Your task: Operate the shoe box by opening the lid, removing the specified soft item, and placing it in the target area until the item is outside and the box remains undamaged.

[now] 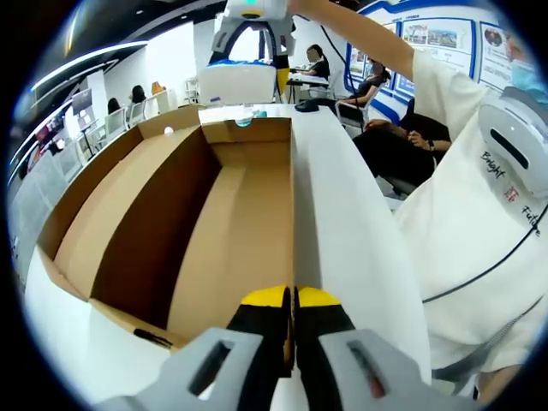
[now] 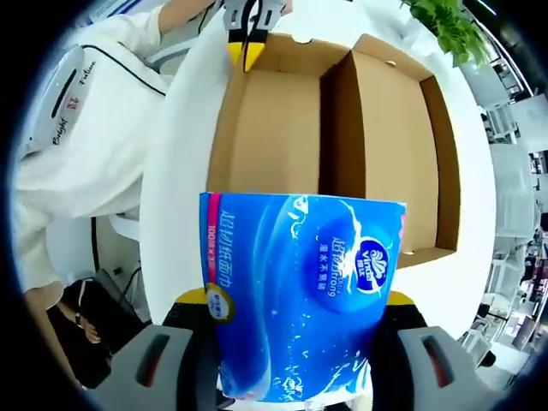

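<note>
Open-plan office or demo lab: long white table, seated people at desks behind, blue-and-white display boards on wall, ceiling strip lights, potted plant.

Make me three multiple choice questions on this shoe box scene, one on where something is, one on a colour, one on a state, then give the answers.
1. Where is the tissue pack?
A. lying inside the box
B. between the right gripper's jaws, above the box
C. on the floor

2. What colour is the tissue pack's wrapper?
A. blue
B. red
C. green

3. What state is the cardboard box in?
A. taped shut
B. crushed flat
C. open, lid folded back

Answers:
1 B: the right gripper view shows the pack held between the two jaws, with the open box behind it.
2 A: the wrapper is blue with white print.
3 C: the left gripper view looks into the bare interior, with the left gripper clamped on the box's wall.
</note>
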